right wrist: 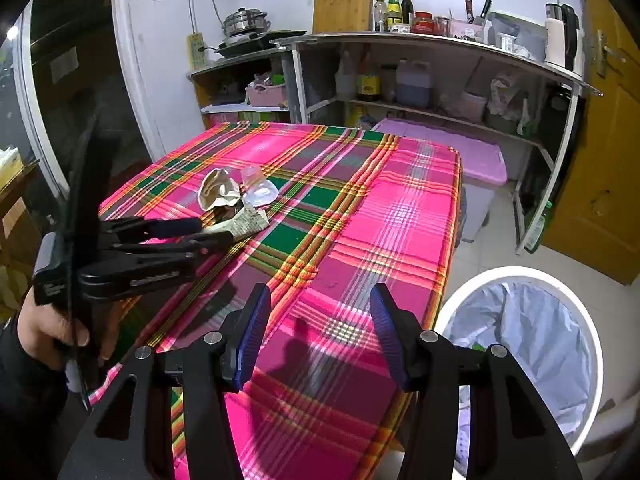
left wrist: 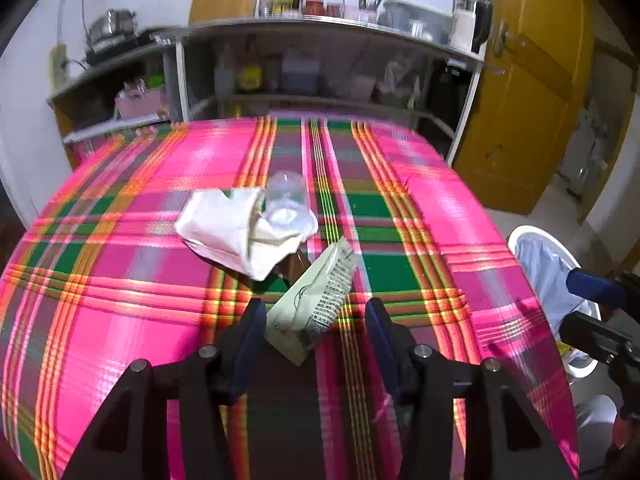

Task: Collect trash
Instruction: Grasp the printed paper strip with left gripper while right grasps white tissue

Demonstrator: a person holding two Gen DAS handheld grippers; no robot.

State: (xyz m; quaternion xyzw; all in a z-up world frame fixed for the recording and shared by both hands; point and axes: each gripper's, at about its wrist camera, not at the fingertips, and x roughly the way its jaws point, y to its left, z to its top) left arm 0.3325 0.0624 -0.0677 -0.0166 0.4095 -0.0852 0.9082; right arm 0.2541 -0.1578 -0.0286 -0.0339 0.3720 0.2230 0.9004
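1. The trash lies in one small heap on the plaid-covered surface [left wrist: 120,320]: a crumpled paper bag [left wrist: 236,232], a clear plastic cup [left wrist: 286,200] on its side just behind the bag, and a printed wrapper [left wrist: 316,304] just in front of the bag.
2. The left gripper [left wrist: 316,320] has its jaws standing wide, the wrapper's near end between them but not pinched.
3. The right gripper [right wrist: 320,332] is empty, jaws wide, well apart from the bag, beside the lined bin [right wrist: 520,320].
4. All three pieces look light. The wrapper is thin and likely slippery; pinch its flat near end.
5. The bag is soft; take a raised fold. The cup would probably crush; grip its rim gently.
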